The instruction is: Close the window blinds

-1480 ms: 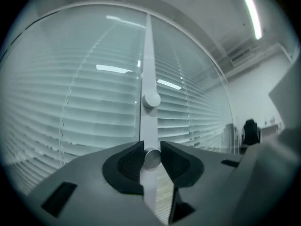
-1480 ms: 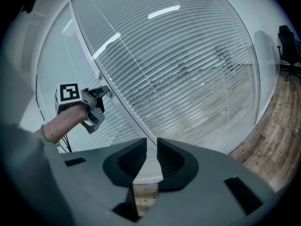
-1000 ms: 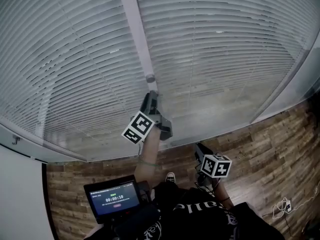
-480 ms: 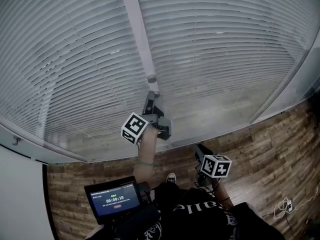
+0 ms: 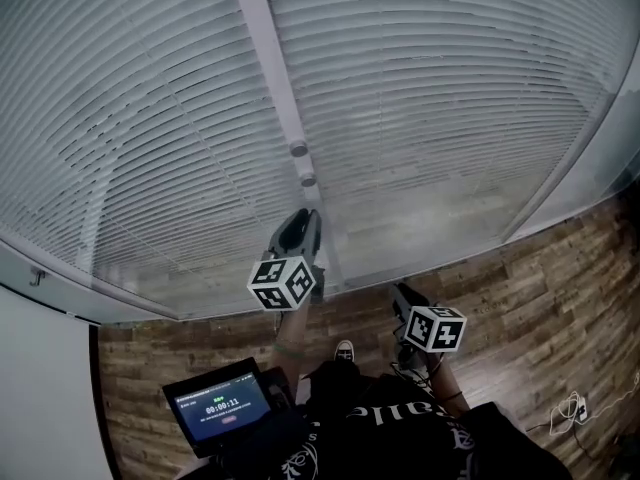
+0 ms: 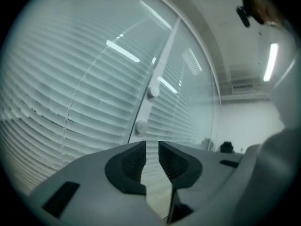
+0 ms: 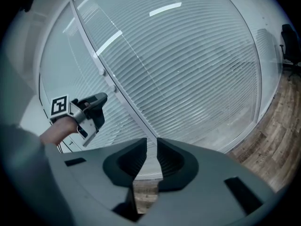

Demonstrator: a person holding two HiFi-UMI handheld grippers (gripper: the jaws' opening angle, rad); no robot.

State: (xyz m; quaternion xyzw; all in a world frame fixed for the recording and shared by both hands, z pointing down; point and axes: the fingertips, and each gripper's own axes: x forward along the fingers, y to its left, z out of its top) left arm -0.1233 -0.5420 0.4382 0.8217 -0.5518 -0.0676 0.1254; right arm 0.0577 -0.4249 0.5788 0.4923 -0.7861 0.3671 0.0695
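White slatted blinds (image 5: pixel 430 98) hang behind glass on both sides of a pale upright frame post (image 5: pixel 268 58). The post carries two small round knobs, an upper knob (image 5: pixel 299 149) and a lower knob (image 5: pixel 308 180). My left gripper (image 5: pixel 300 224) sits just below the lower knob, apart from it and pointing at the post. Its jaws have just been closing and stand open by a narrow gap with nothing between them (image 6: pixel 152 147). Both knobs (image 6: pixel 153 92) show ahead of it. My right gripper (image 5: pixel 402 296) hangs low at the right, open and empty (image 7: pixel 151 147), and sees the left gripper (image 7: pixel 96 100).
A tablet (image 5: pixel 220 405) with a lit screen sits at the person's waist, lower left. Wooden floor (image 5: pixel 540 278) runs under the glass, with a cable (image 5: pixel 568 408) at lower right. A white wall (image 5: pixel 40 388) stands at the left. A shoe (image 5: pixel 343 351) shows below.
My left gripper has drawn back and down from the post and rolled, so the lower knob now shows clear of its tips. The right gripper has stayed put.
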